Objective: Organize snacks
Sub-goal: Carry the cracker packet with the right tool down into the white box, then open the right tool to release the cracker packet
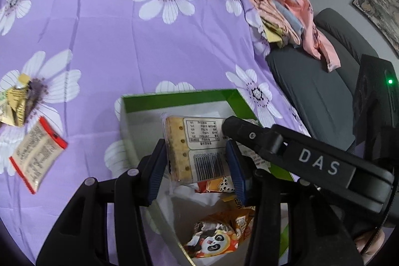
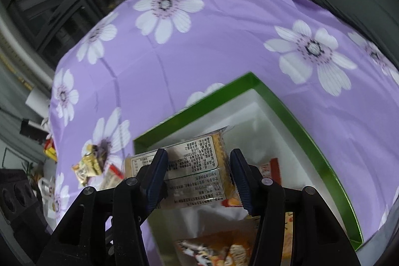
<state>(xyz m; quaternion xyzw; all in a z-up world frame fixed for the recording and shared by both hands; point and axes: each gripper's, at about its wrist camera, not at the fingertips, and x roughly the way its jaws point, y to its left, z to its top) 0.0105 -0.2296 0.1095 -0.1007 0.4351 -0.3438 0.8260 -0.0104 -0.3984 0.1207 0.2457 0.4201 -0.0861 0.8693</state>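
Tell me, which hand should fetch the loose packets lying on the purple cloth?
Left, probably. The red-edged packet and gold wrappers lie left of the green box, nearer the left gripper. It and the right gripper each grip a cracker packet over the box, so either must release first.

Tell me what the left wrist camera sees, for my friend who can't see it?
The left gripper holds a cracker packet between its jaws above a green box with panda snack bags inside. The right gripper reaches in beside it. More snack packets lie on the purple flowered cloth.
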